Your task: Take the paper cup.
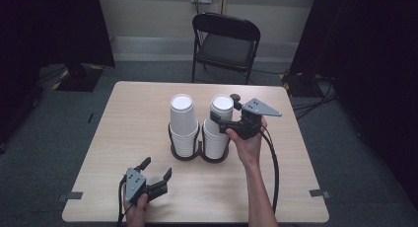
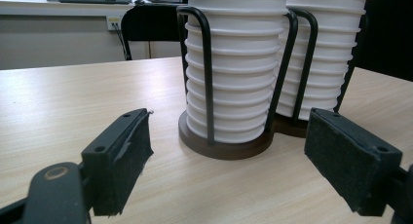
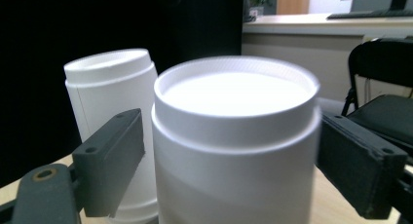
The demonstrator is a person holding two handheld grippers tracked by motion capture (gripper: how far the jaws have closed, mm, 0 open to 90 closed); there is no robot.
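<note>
Where grey carpet surrounds it, the wooden table point(image 1: 123, 138) bears two cup stacks point(image 1: 183, 123).

In the right gripper view, the near stack of cups point(image 3: 236, 146) is cut off at the bottom edge and partly hides the far stack point(image 3: 109, 117); whether its wall is touched by the pads point(image 3: 114, 160) cannot be told. In the left gripper view, both stack tops are cropped by the upper edge.
</note>
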